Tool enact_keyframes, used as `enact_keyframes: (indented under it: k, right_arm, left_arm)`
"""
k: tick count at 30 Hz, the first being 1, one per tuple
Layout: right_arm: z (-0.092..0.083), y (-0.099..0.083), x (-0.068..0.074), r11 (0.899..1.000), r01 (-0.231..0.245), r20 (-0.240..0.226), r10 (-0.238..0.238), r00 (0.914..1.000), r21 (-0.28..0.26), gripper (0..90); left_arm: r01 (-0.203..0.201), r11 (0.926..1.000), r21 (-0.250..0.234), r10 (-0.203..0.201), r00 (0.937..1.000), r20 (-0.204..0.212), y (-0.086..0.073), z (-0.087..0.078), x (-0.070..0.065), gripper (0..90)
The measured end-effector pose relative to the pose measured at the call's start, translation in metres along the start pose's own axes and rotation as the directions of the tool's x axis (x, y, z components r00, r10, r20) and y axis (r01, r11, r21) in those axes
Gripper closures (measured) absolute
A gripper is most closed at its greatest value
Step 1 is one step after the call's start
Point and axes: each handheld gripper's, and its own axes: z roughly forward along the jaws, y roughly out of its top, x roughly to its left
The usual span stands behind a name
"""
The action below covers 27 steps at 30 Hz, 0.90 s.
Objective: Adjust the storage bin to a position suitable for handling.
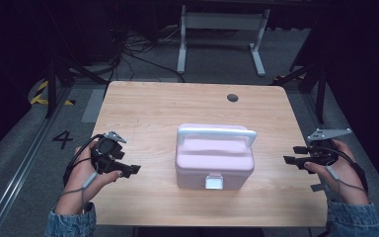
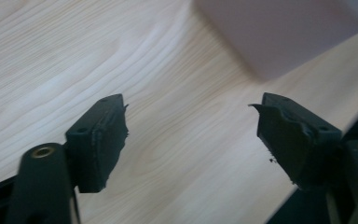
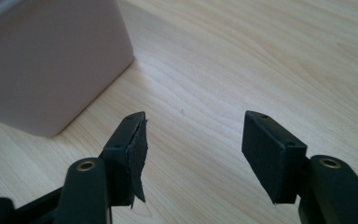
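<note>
Person is wearing denim sleeves [image 1: 71,222]; black left gripper [image 1: 128,169] and right gripper [image 1: 296,155] are trailing grey cables, carrying grey three-cornered plates.

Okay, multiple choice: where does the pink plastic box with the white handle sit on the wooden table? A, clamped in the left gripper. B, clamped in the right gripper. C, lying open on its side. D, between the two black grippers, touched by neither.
D: the pink plastic box stands upright and closed on the wooden table, with the left gripper and right gripper open and clear on either side.
</note>
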Motion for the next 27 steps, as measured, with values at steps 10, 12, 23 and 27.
enact_keyframes:
  k: [10,12,23,27]
  right_arm:
    - [-0.007,-0.011,0.0,1.0,-0.001,-0.022,0.0,0.9998,-0.011,39.9]
    - [-0.008,-0.012,0.001,1.0,0.008,-0.006,-0.008,1.0,-0.012,38.8]
    - [-0.013,-0.018,0.008,1.0,0.003,0.005,-0.003,1.0,-0.025,39.0]
    - [-0.014,-0.018,0.01,0.999,0.015,0.011,-0.015,0.9998,-0.039,39.0]
  left_arm:
    - [-0.128,0.9794,-0.156,0.129,0.9916,-0.007,0.033,-0.005,-0.023,30.1]
    - [-0.16,0.9682,-0.192,0.162,0.9867,-0.003,0.04,-0.006,-0.029,27.9]
    - [-0.2,0.903,-0.38,0.246,0.9664,0.076,0.067,0.015,-0.055,20.8]
    - [-0.195,0.8979,-0.395,0.238,0.9695,0.061,0.075,0.028,-0.057,21.9]
